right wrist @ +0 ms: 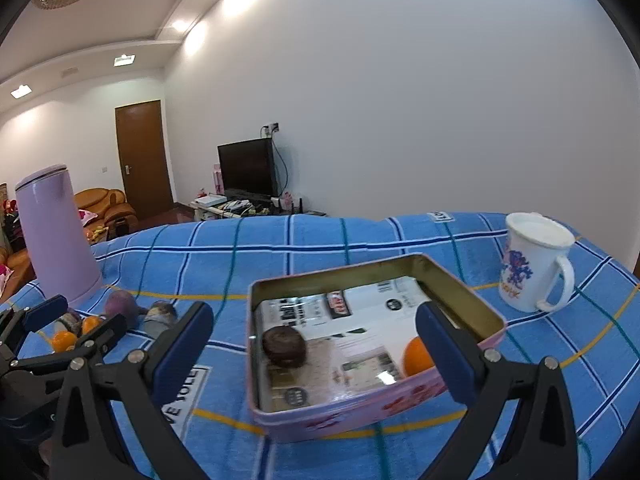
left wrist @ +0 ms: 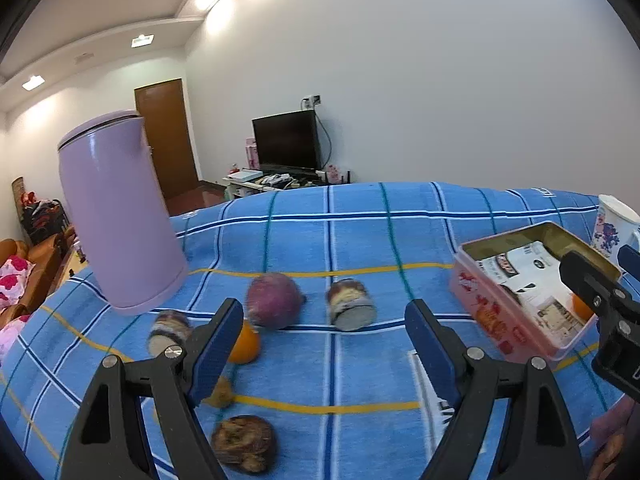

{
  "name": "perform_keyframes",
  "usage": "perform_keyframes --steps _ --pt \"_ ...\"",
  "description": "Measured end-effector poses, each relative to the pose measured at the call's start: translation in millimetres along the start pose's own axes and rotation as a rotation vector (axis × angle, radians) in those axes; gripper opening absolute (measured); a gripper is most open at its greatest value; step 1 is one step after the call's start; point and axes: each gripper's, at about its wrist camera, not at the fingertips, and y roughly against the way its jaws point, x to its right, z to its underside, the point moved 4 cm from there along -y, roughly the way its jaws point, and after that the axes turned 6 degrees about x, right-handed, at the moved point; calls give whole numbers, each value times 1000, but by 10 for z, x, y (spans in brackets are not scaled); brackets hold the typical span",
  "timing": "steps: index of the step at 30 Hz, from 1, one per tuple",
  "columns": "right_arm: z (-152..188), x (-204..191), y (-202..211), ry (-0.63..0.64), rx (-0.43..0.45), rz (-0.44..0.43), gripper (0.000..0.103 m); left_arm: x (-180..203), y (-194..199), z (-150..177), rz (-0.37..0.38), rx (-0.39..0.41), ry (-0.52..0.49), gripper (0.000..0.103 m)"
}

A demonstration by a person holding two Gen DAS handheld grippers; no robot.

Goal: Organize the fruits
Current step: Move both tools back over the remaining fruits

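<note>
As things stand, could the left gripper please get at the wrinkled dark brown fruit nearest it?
Probably yes: the left gripper is open, the wrinkled dark brown fruit lies uncovered on the blue checked cloth, just inside its left finger.

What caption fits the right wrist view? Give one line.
Open right gripper over a pink tin holding an orange and a dark fruit.

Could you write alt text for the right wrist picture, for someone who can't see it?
An open hand-held gripper hangs over a pink tin holding a dark round fruit and an orange, on a blue checked cloth. A white mug stands to the right, a lilac kettle to the left.
</note>
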Motion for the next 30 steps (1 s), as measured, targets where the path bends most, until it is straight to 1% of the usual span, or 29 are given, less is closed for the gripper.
perform_keyframes --steps 6,12,17,24,30 --pt "41 -285 0 19 -14 -47 103 -224 -8 36 -19 -13 8 84" --pt "73 -561 -20 36 -27 -89 103 -493 -44 65 -56 -18 10 84" --pt "93 -737 -45 48 -36 -96 103 -708 -78 74 -78 -22 16 84" --pt "113 -923 -100 69 -48 -69 103 -1029 -109 89 -110 -22 36 84" --pt "123 -1093 -133 83 -58 -80 103 -1234 -140 94 -125 -28 47 84"
